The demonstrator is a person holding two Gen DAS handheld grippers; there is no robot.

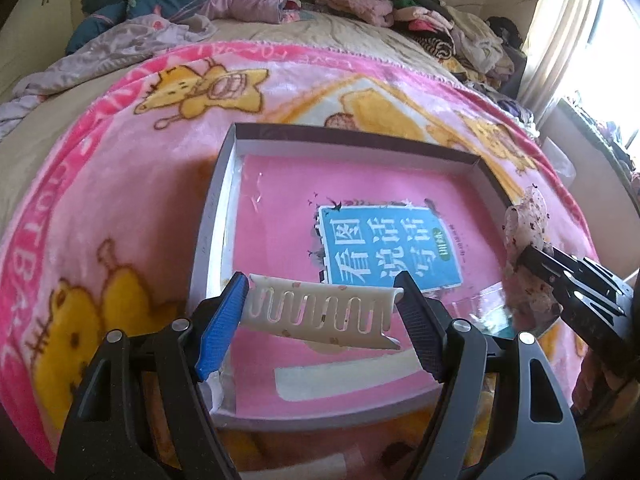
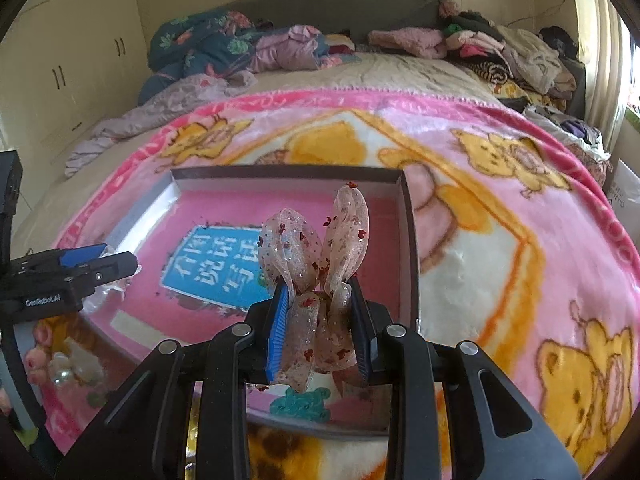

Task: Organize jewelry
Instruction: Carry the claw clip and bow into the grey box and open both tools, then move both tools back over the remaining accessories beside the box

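On the left tool (image 2: pixel 120 266), "GenRobot.AI" is printed.

Right gripper (image 2: pixel 318 312) clamped on sheer sequined ribbon bow (image 2: pixel 320 256), loops standing up, held over shallow grey box (image 2: pixel 408 248) on pink cartoon blanket (image 2: pixel 520 240), left gripper (image 2: pixel 116 266) at left edge gripping pale item, clothes heaped far on bed.

The left gripper (image 1: pixel 322 304), black with one blue pad and one black pad, points down at a slant. Its jaws stand wide and pinch a white plastic hair comb (image 1: pixel 320 314) by its two ends. The right gripper (image 2: pixel 320 320) also tilts down, its jaws close together, squeezing a sheer pink ribbon bow (image 2: pixel 320 264).
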